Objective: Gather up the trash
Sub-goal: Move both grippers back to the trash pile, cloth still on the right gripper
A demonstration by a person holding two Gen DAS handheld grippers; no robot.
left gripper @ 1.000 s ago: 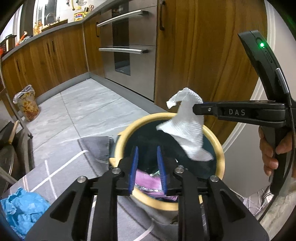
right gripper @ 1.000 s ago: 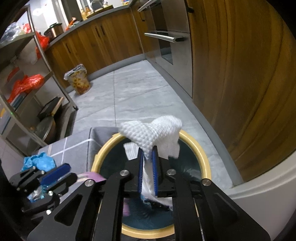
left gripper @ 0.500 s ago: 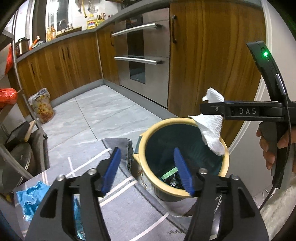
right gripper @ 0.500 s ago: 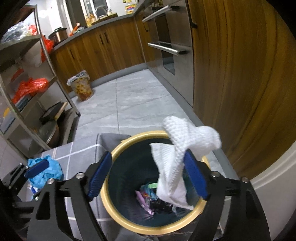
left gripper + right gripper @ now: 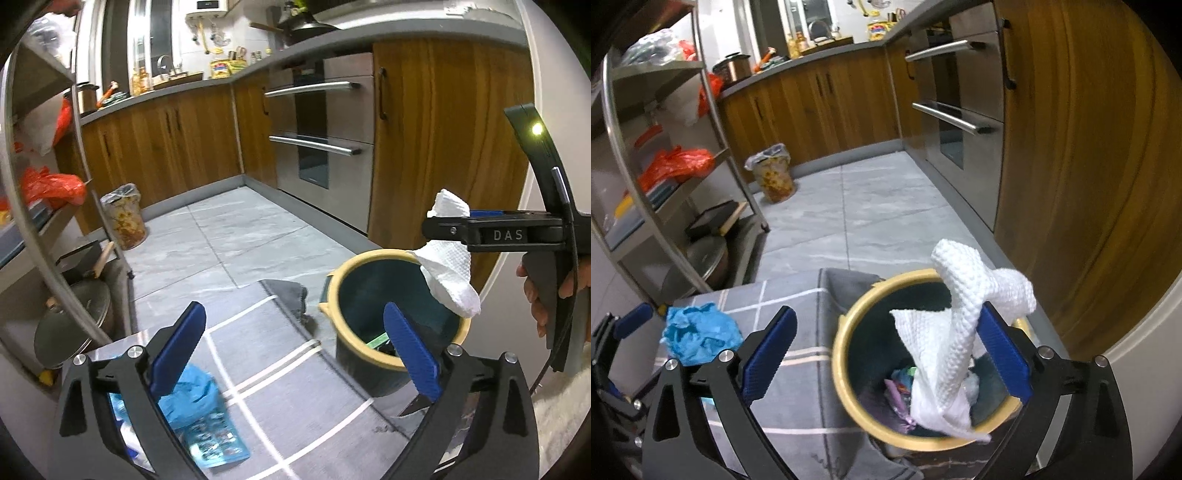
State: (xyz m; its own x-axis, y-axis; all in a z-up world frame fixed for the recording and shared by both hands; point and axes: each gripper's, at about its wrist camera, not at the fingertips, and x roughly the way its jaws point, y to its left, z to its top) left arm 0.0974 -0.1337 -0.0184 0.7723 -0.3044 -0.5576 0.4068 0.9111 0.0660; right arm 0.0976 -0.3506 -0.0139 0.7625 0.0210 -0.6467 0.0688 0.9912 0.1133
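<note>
A dark bin with a yellow rim (image 5: 334,295) (image 5: 846,354) stands on the floor with wrappers inside. My left gripper (image 5: 295,350) hovers back and left of it, jaws opening wide, nothing between them. My right gripper (image 5: 886,354) (image 5: 443,221) is above the bin, jaws opening too. A white paper towel (image 5: 953,332) (image 5: 448,269) clings to its right finger and dangles over the bin's mouth; the pads do not pinch it. A crumpled blue piece of trash (image 5: 701,332) (image 5: 192,402) and a blue printed packet (image 5: 218,443) lie on the grey checked cloth.
The grey checked cloth (image 5: 280,373) covers a low surface left of the bin. A steel shelf rack (image 5: 713,122) with pots and bags stands left. A lined patterned bin (image 5: 125,218) sits by the wooden cabinets; an oven (image 5: 317,140) is behind. A person's hand (image 5: 535,295) grips the right tool.
Both grippers went from shut to wide open and drew back and up from the bin. The left one dropped its purple wrapper in. The towel is no longer pinched but still hangs on the right finger.
</note>
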